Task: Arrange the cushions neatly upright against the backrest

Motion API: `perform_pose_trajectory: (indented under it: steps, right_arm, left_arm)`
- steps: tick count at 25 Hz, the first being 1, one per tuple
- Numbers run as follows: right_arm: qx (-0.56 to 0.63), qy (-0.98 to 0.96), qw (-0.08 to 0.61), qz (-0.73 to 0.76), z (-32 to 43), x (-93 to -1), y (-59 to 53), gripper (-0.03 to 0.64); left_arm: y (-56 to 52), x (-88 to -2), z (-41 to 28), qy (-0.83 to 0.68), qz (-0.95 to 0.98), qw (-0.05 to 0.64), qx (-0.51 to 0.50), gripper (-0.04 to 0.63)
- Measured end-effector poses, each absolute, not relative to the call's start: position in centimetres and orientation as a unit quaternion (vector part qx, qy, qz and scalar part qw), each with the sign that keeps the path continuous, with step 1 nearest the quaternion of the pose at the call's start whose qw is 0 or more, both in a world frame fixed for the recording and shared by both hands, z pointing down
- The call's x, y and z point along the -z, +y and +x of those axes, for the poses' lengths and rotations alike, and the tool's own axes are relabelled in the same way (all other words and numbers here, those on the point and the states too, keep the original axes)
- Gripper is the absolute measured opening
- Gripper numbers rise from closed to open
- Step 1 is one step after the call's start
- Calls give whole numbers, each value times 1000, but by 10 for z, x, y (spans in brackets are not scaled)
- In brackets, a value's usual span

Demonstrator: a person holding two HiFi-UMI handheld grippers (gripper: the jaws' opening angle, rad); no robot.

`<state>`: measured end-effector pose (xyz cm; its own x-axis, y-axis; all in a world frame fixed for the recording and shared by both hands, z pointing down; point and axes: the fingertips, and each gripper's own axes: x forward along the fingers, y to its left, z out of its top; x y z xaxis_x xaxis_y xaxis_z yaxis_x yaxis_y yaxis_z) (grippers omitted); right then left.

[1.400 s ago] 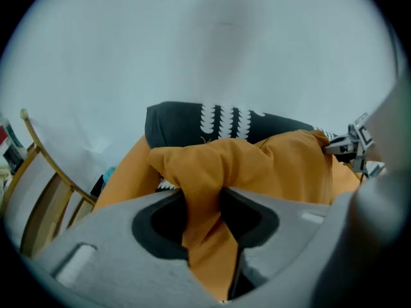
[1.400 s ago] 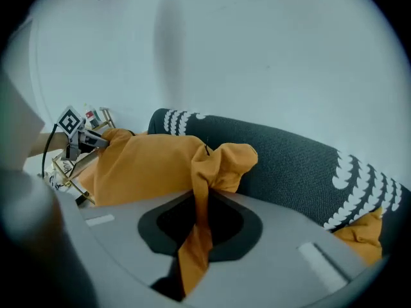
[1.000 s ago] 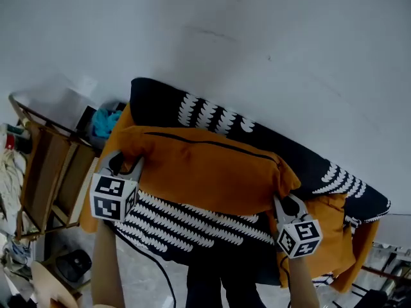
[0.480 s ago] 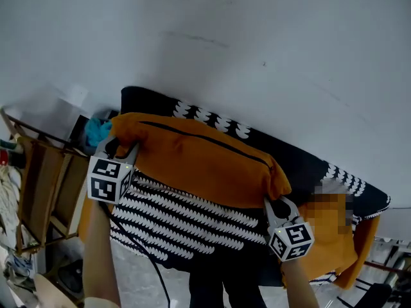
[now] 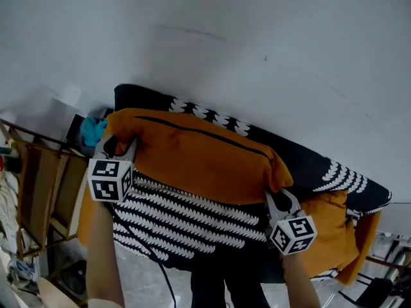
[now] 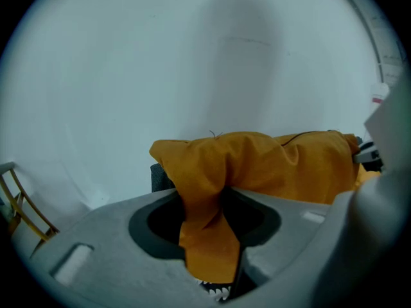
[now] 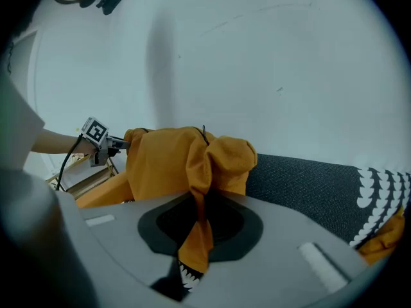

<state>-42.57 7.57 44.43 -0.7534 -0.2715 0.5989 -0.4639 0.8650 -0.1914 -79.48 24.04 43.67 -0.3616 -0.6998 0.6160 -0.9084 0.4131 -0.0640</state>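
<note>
Closest to me at the bottom of the head view, two forearms reach up, each with a marker cube on its tool. The left gripper [image 5: 119, 147] has its jaws closed on a bunched corner of the orange cushion [image 5: 199, 162]; in the left gripper view the cloth runs down between the jaws and is pinched there. The right gripper [image 5: 280, 196] has its jaws nearly together on the cushion's opposite corner, with a thin fold of orange cloth caught between them. The cushion stretches lengthwise between the two tools, its dark zip [image 5: 192, 133] running along the upper edge. Below it I see the seat cover [image 5: 186, 220], dark with rows of white leaf marks, and a black cable [image 5: 149, 262] hanging past its front edge. A second orange cushion [image 5: 329, 226] lies at the right end of the seat, just beside the right tool. Beyond the held cushion is the dark backrest [image 5: 305, 162], showing along the top and to the right; the cushion sits in front of it, but I cannot tell whether they touch. Off to the left stands a wooden rack [image 5: 45, 185] with a blue cloth [image 5: 90, 131] behind it. Farthest back is the plain pale wall [image 5: 257, 43].
</note>
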Motion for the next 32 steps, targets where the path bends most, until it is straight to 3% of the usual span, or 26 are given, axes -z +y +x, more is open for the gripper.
perform_pose_trajectory:
  steps: [10, 14, 18, 24, 32]
  right_arm:
    - [-158, -912, 300, 231, -419, -442, 63, 155]
    - [-158, -909, 305, 237, -414, -439, 62, 247]
    - [-143, -916, 282, 248, -407, -415, 59, 339]
    - [-80, -939, 232, 240, -424, -336, 62, 327]
    - [-39, -960, 151, 233, -424, -220, 84, 162]
  left_arm:
    - [254, -425, -799, -835, 451, 260, -182, 245]
    - [262, -410, -791, -841, 444, 248, -185, 291]
    - [268, -388, -774, -847, 441, 235, -181, 295]
    - [264, -329, -747, -851, 454, 208, -162, 295]
    - [254, -210, -666, -848, 496, 162, -97, 268]
